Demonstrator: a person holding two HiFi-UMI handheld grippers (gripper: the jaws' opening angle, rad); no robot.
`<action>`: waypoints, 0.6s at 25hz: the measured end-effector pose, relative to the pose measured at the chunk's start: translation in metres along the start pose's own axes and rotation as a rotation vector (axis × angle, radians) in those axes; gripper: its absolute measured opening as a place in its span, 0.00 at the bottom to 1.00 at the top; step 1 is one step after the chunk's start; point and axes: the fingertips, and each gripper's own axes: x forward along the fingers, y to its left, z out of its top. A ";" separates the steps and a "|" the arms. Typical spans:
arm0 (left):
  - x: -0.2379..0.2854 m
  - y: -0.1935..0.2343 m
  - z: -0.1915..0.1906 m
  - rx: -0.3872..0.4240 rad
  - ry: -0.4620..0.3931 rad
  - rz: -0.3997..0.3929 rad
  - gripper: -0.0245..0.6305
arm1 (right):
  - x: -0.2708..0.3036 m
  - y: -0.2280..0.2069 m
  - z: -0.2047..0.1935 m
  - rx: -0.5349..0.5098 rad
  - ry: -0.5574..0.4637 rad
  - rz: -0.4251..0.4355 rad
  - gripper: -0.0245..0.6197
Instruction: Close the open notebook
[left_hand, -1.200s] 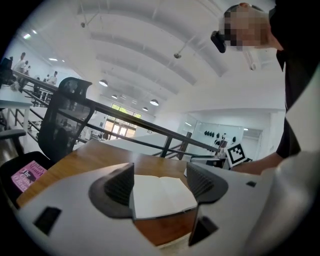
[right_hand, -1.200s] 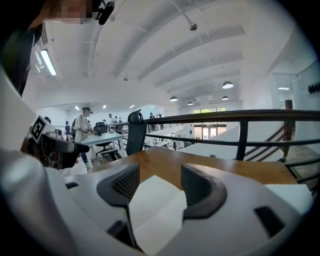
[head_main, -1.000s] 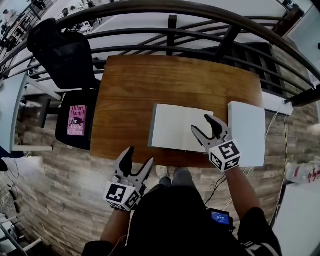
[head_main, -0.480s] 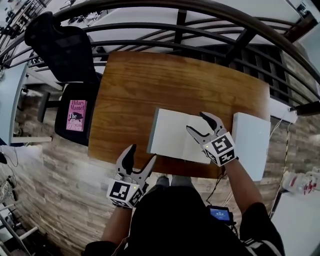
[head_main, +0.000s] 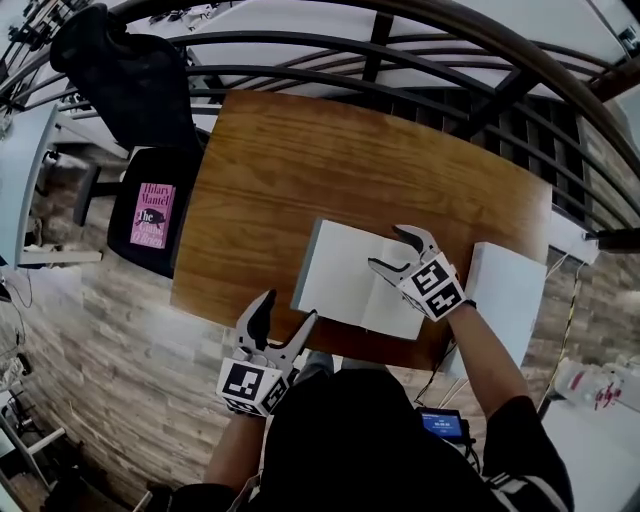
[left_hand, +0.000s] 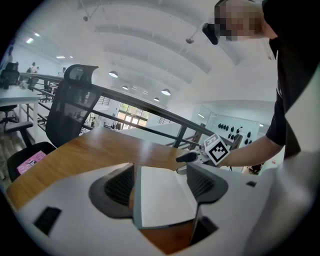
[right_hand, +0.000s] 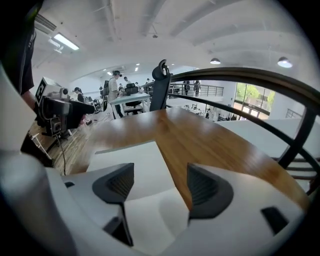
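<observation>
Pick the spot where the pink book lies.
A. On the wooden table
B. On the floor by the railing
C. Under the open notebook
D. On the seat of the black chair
D: the pink book lies flat on the black chair's seat, off the left edge of the wooden table in the head view.

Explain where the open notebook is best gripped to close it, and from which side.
I'd grip the right edge of the notebook, coming from the right. It lies flat open with the fold down the middle, so that edge swings over. The right hand-held gripper hangs above that half, jaws opening, nothing gripped.
</observation>
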 end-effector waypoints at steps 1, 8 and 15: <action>-0.001 0.001 -0.002 -0.006 0.004 0.010 0.55 | 0.004 0.000 -0.003 -0.011 0.017 0.009 0.56; -0.016 0.016 -0.017 -0.038 0.021 0.061 0.55 | 0.033 0.009 -0.023 -0.075 0.140 0.066 0.60; -0.032 0.018 -0.028 -0.050 0.032 0.076 0.55 | 0.042 0.010 -0.032 -0.054 0.160 0.076 0.59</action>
